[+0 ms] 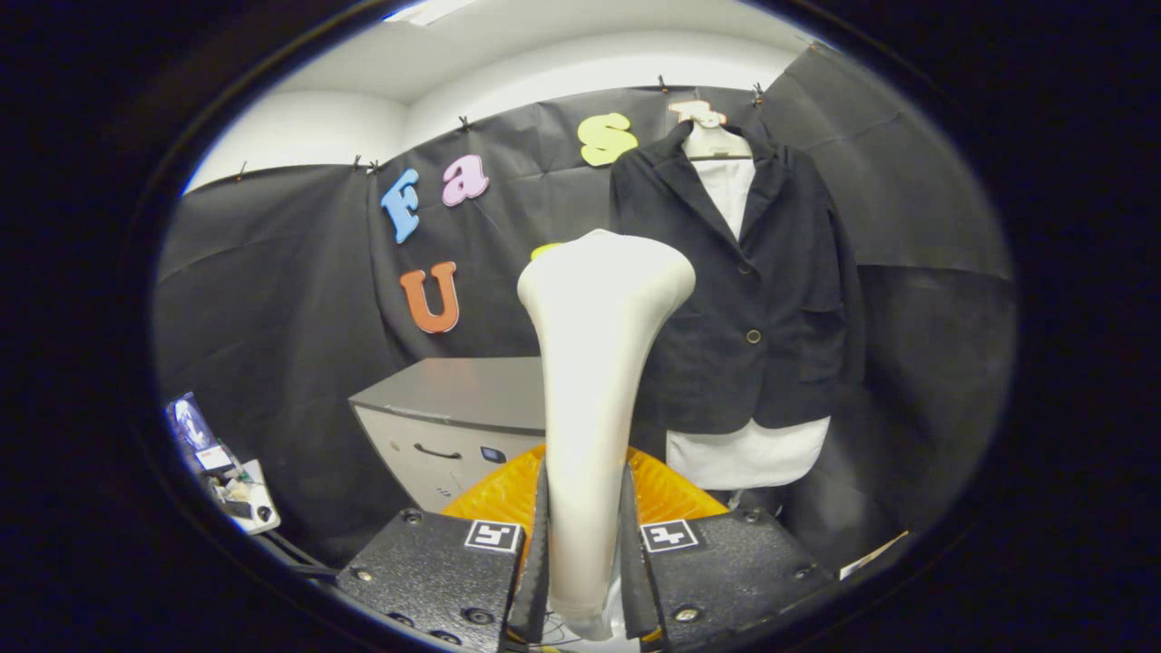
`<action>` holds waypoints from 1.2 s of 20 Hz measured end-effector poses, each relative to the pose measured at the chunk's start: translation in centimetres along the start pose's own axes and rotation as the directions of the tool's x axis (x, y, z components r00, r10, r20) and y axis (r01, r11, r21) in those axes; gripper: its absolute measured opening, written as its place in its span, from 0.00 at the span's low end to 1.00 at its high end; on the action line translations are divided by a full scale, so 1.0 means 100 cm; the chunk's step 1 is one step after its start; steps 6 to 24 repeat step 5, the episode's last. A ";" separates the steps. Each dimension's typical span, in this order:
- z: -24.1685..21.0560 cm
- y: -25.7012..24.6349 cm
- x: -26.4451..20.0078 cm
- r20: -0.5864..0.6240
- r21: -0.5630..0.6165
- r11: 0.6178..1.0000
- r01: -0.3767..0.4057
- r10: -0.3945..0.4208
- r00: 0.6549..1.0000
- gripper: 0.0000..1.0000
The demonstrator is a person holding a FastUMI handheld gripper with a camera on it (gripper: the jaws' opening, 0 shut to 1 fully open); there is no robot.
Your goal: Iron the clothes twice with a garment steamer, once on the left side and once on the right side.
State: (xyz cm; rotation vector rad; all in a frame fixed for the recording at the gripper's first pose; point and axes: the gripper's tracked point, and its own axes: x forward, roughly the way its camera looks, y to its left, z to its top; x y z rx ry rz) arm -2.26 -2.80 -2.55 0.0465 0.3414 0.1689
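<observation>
The claw (585, 562) held the garment steamer (594, 363) by its handle, both fingers (537, 553) pressing against the narrow lower part from either side. The steamer stood upright between them, its handle widening upward into a broad, rounded head well above the fingertips.

Taking the steamer as the landmark, the dark jacket (753, 290) hung beyond it and to its right, against the booth's black cloth wall. The jacket sat over a white shirt (744, 453), whose collar showed between the lapels and whose hem dropped below the jacket's lower edge. Both garments hung from a hanger (712, 136) hooked near the top of the wall. The steamer's head overlapped the jacket's left edge in this view; whether it touched the cloth could not be told.

Behind the steamer and to its left stood a grey cabinet (453, 417) with a drawer handle on its front. Low behind the handle, just beyond the fingers, lay a ribbed orange object (494, 494) that could not be identified. Far to the steamer's left, some small devices (218, 462) sat low by the wall.
</observation>
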 end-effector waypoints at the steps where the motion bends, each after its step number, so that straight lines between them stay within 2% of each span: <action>1: -0.002 -0.006 -0.001 -0.008 -0.003 1.000 -0.004 0.004 1.000 0.35; 5: -0.006 -0.020 -0.001 -0.016 0.009 1.000 -0.022 0.022 1.000 0.35; 24: -0.006 -0.020 -0.001 -0.016 0.009 1.000 -0.022 0.022 1.000 0.35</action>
